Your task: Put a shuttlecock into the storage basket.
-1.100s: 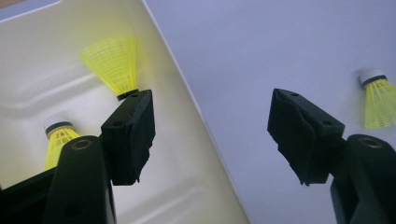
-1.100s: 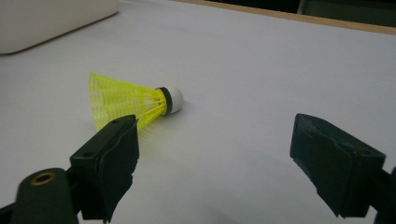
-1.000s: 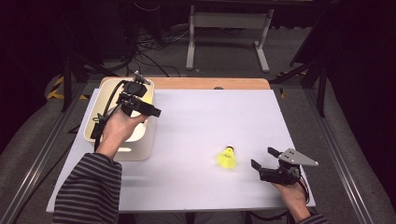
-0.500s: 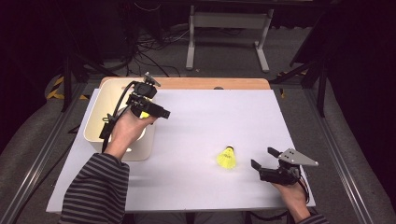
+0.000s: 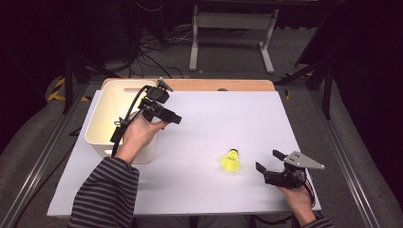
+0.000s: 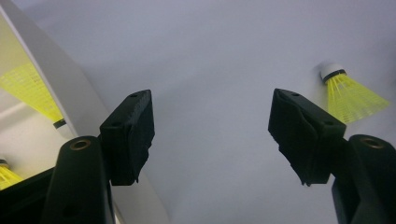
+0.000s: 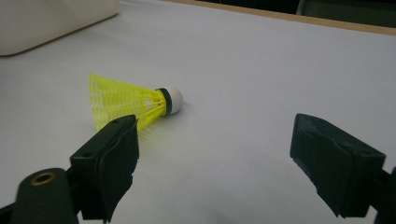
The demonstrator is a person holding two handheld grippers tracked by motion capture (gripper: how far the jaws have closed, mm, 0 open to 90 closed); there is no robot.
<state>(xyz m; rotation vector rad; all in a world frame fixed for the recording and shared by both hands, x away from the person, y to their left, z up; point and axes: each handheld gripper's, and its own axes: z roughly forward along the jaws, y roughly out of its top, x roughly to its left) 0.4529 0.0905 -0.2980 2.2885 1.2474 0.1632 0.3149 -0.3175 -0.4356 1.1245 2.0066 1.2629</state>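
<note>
We hold both tools released over the desk, with one yellow shuttlecock lying loose between them.

Our left tool point(image 5: 177, 119) hangs at the right-hand rim of the white bin point(image 5: 102, 142), jaws spread wide and nothing between them; in its own view more yellow shuttlecocks point(image 6: 32, 88) lie inside the bin. Our right tool point(image 5: 267, 163) rests low near the desk's point(image 5: 214, 118) front right corner, jaws likewise apart and gripping nothing. The loose shuttlecock point(image 5: 231, 160) lies on its side on the white desk, just beside our right tool and well apart from the bin.
</note>
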